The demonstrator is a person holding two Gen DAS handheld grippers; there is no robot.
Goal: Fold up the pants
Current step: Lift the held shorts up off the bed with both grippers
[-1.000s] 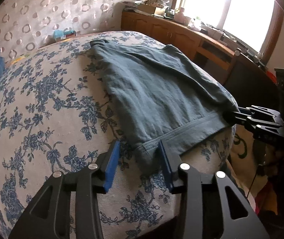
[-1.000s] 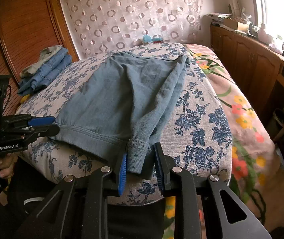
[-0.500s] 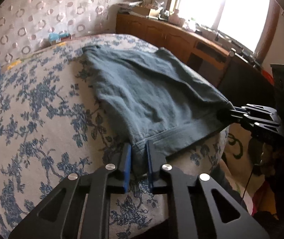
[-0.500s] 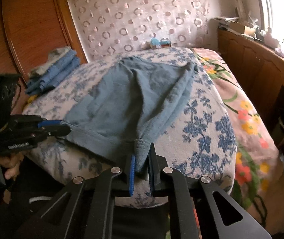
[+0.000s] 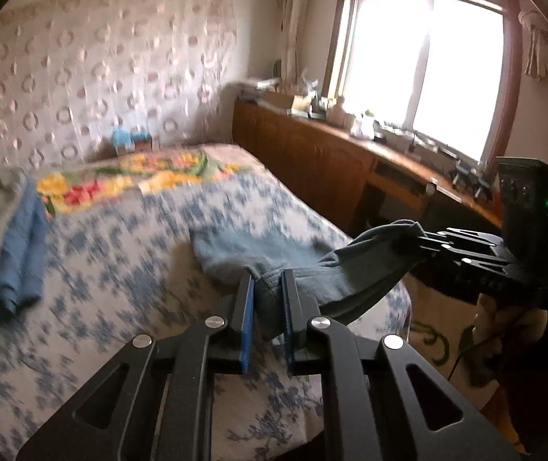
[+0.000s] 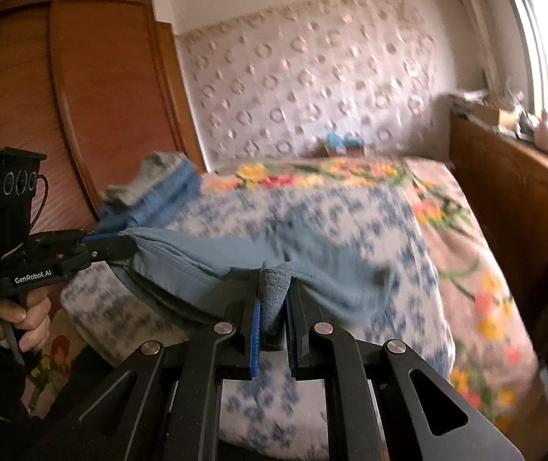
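Left claw (image 5: pixel 268 299) and right claw (image 6: pixel 274 307) each clamp the pants' (image 6: pixel 205 261) waistband, lifted above the bed (image 6: pixel 351 207).

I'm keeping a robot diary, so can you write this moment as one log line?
step: lifting waistband | left gripper: shut on pants | right gripper: shut on pants | bed: far end resting
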